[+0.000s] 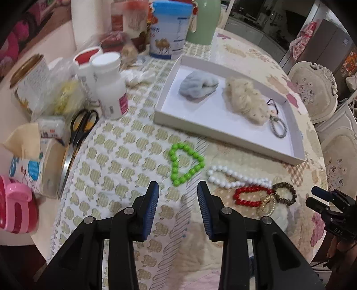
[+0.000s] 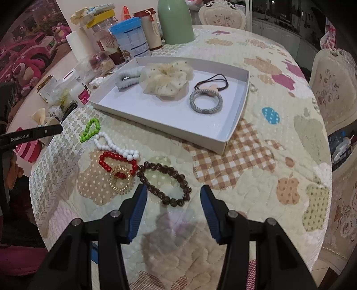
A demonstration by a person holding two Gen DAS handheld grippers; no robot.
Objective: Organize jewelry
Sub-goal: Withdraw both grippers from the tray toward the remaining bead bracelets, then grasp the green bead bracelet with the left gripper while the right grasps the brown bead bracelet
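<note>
A round table [image 2: 279, 138] under a quilted patchwork cloth carries the jewelry; a shallow white tray [image 2: 236, 125] sits toward the table's middle, one corner pointing at the near edge. Inside the tray lie a pale blue scrunchie [image 2: 127, 77], a cream dotted scrunchie [image 2: 167, 78], a grey braided hair tie [image 2: 206, 100] and a thin dark elastic [image 2: 214, 81], the last two grouped toward the tray's right side.

Outside the tray, between it and the near edge of the table, five pieces lie in a loose row: a green bead bracelet [image 1: 186, 164] furthest left, a white bead bracelet [image 1: 232, 178] just beside it, a red bead bracelet [image 1: 252, 196] touching the white one, a gold coil ring [image 2: 120, 180] overlapping the red beads, and a brown bead bracelet [image 2: 165, 185] (the largest loop) at the right end.

The left gripper [image 1: 178, 200] hangs over the cloth just short of the green bracelet, jaws moderately apart with nothing between them; the right gripper [image 2: 174, 205] hovers at the near end of the brown bracelet, jaws likewise parted and empty, the blue pads clear of the beads.

Along the table's left and far edges stand jars, bottles, black-handled scissors [image 1: 75, 142] and a green flask [image 2: 176, 21].
</note>
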